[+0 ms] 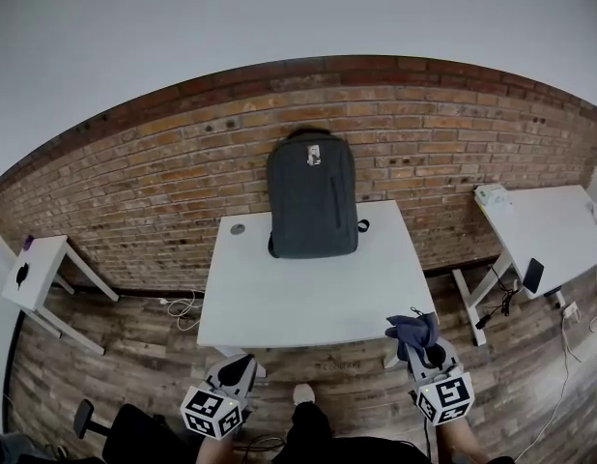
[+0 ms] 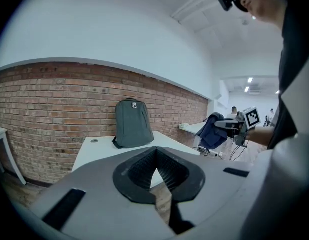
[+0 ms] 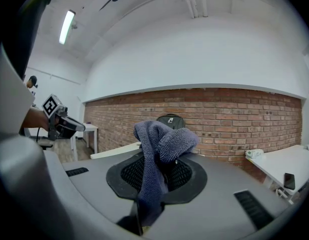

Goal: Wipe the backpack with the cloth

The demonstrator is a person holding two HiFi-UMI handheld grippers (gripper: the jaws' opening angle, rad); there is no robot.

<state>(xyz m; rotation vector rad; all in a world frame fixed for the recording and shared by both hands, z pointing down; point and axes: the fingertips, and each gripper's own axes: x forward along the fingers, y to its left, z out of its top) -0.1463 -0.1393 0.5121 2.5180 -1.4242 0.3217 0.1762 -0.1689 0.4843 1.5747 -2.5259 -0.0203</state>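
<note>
**While the backpack (image 1: pixel 312 196) waits on the table (image 1: pixel 308 298), the cloth (image 1: pixel 412 333) is in the right gripper (image 1: pixel 424 349)**

As the person stands in front of the white table, both grippers are low, near its front edge and not over it. The right gripper has its jaws closed on the dark blue cloth. One fold of the cloth rises above the jaws and the rest hangs down between them. The left gripper (image 1: pixel 239 367) holds nothing. Its jaws meet at the tips, with only a small gap behind them, through which the table edge and the wooden floor (image 1: pixel 134 356) are seen.

The grey backpack stands upright at the far edge of the table and leans against the brick wall (image 1: pixel 183 162), well apart from both grippers. Its front side faces the person. A small round thing (image 1: pixel 238 228) lies on the table just to the left of the backpack. Two more white tables stand at the sides, one on the left (image 1: pixel 38 269) and one on the right (image 1: pixel 554 235), and on the right one lies a dark flat object (image 1: pixel 533 275).
</note>
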